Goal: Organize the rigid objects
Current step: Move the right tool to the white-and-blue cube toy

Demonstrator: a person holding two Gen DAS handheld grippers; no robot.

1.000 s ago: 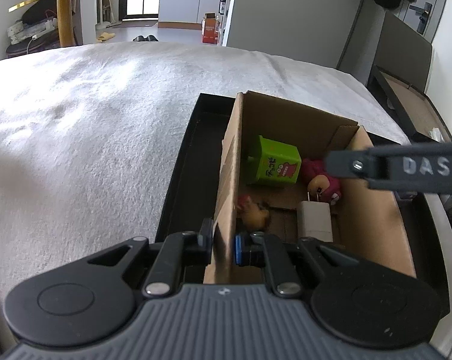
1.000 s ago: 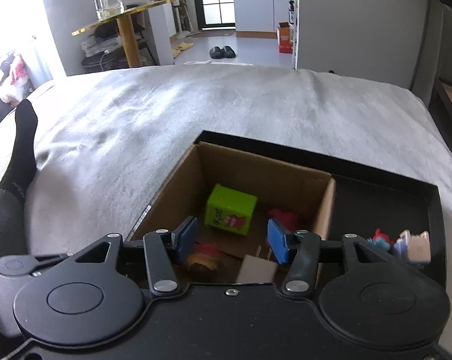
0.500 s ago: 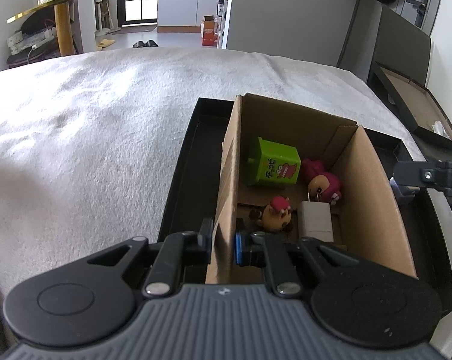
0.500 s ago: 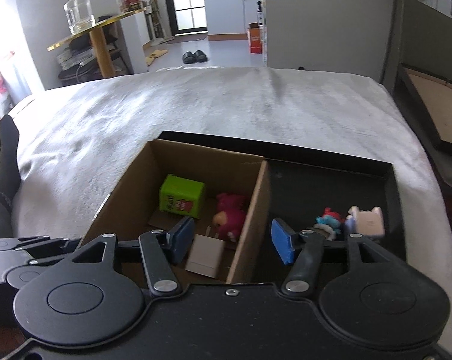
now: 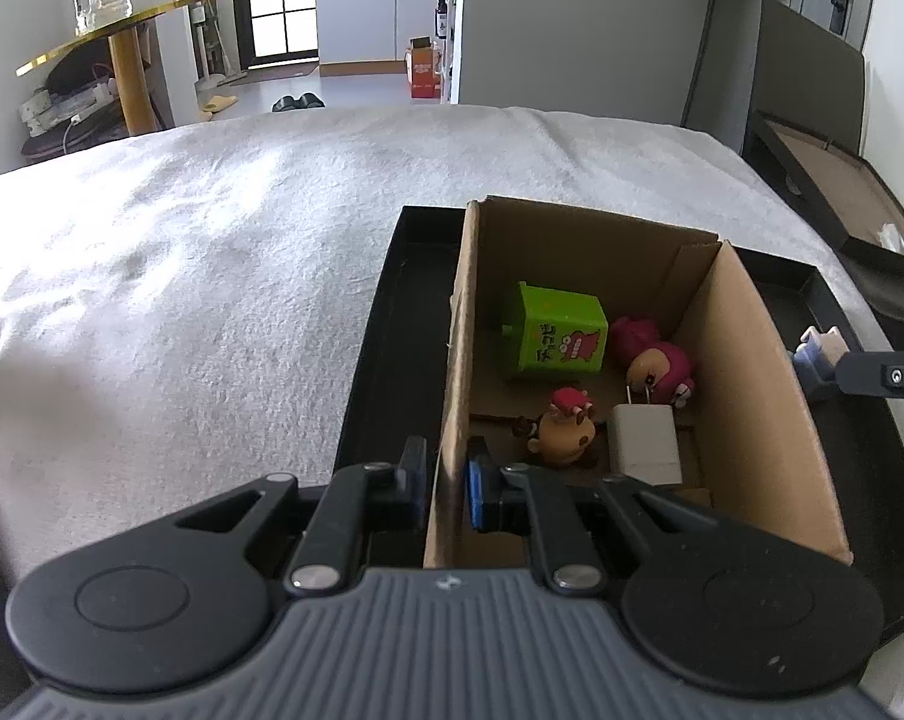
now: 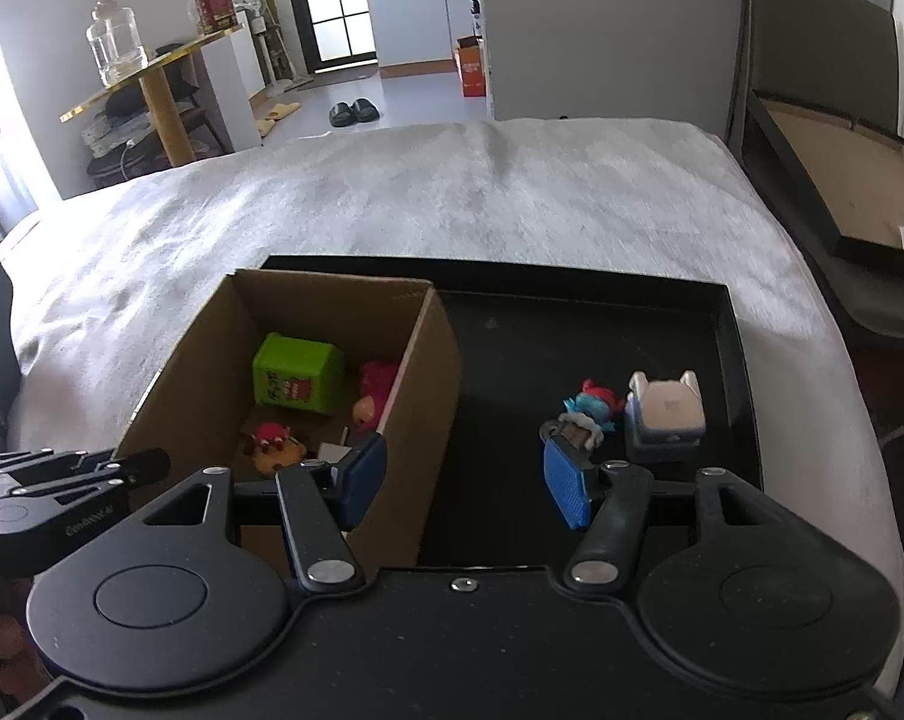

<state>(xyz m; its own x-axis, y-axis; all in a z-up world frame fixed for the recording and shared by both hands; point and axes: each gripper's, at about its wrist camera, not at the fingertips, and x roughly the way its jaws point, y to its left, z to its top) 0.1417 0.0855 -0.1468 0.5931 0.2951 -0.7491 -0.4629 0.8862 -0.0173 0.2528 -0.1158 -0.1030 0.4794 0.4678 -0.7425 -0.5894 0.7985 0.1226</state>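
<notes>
Right wrist view shows the right hand-held gripper (image 6: 464,480) with its jaws moderately wide after just opening further, and nothing between the pads. Its left pad hangs over the cardboard box (image 6: 434,360) wall, its right pad just short of the blue figurine (image 6: 590,411). Beside that, ahead and to the right, sits the white cat-eared toy (image 6: 668,411); both lie loose on the black tray (image 6: 731,360).

Left wrist view shows the left hand-held gripper (image 5: 443,483) clamped narrowly on the box's left wall, which judging by the grip steadies it. Inside, ahead and to the right of those fingers, lie the green cube (image 5: 557,333), the pink plush figure (image 5: 656,360), the small brown figure (image 5: 563,429) and the white charger (image 5: 644,444).

The step in hand looks like fetching 1 of the 2 loose toys. To do it well, the right hand-held gripper should shift right until the figurine is centred between the pads, drop low, then close gently; the figurine is small and may tip.

The tray rests on a bed (image 6: 392,198) with a pale grey cover, so the footing is soft. Beyond it stand a gold side table (image 6: 152,84) and a kitchen doorway.
</notes>
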